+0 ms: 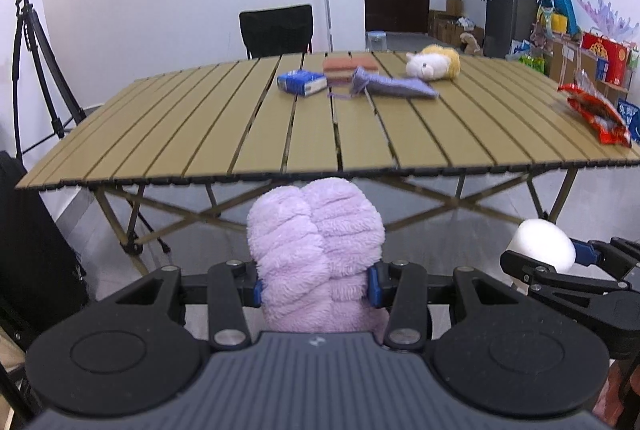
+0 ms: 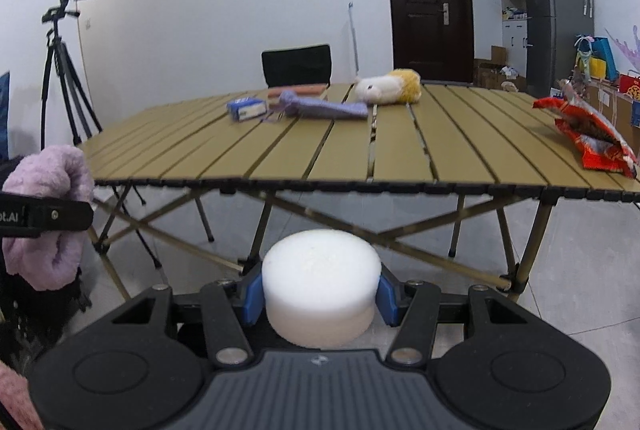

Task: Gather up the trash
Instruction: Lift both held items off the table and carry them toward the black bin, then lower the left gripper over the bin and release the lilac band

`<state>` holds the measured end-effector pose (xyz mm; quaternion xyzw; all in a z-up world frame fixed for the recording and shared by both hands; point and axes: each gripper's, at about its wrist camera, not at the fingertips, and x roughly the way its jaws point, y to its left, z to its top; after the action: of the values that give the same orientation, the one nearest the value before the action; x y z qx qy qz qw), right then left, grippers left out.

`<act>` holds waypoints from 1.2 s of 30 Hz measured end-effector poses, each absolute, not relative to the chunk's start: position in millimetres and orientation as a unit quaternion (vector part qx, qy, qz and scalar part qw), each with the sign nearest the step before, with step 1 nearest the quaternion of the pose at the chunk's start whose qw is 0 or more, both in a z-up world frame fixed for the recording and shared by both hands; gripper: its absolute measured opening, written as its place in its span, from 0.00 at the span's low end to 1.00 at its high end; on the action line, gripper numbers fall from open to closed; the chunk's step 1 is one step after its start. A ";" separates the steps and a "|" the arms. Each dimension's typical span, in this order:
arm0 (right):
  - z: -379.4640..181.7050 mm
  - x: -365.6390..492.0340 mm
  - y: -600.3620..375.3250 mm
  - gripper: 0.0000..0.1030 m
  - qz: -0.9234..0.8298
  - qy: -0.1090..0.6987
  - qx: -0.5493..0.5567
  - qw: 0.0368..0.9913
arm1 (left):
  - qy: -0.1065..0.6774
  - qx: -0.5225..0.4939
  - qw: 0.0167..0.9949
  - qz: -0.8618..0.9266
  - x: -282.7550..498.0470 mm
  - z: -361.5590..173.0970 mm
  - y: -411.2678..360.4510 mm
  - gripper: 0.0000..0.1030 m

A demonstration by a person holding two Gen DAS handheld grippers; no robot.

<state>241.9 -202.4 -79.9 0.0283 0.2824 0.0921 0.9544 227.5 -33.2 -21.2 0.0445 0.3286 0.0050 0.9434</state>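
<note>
My left gripper [image 1: 316,288] is shut on a fluffy lilac cloth [image 1: 316,250], held in front of and below the table's near edge. My right gripper [image 2: 320,296] is shut on a white foam disc [image 2: 320,284], also below the near edge. The disc [image 1: 546,244] and right gripper show at the right in the left wrist view; the lilac cloth [image 2: 48,214] shows at the left in the right wrist view. A red snack wrapper [image 1: 596,110] [image 2: 588,138] lies crumpled at the table's right side.
The slatted folding table [image 1: 200,134] [image 2: 240,154] carries a blue box [image 1: 302,82], a folded pinkish cloth [image 1: 350,64], a purple sock [image 1: 394,86] and a plush toy [image 1: 434,64]. A black chair [image 1: 276,30] stands behind, a tripod [image 1: 28,42] at left.
</note>
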 end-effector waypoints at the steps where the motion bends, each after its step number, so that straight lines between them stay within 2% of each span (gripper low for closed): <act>1: -82.3 240.7 -200.2 0.52 0.093 0.287 0.025 0.953 | 0.331 0.045 0.942 0.007 224.6 -24.8 -30.8 0.43; 20: -141.5 224.4 -171.8 0.52 0.107 0.378 -0.042 0.918 | 0.407 0.032 0.913 0.020 207.0 -100.7 -3.0 0.43; 36: -195.0 236.3 -182.3 0.52 0.073 0.455 -0.050 0.886 | 0.478 0.020 0.878 0.032 233.3 -166.4 16.9 0.43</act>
<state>236.3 -182.3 -195.0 -0.0498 0.4552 0.0729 0.8860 233.3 16.9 -166.4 0.0204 0.4781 0.0322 0.8775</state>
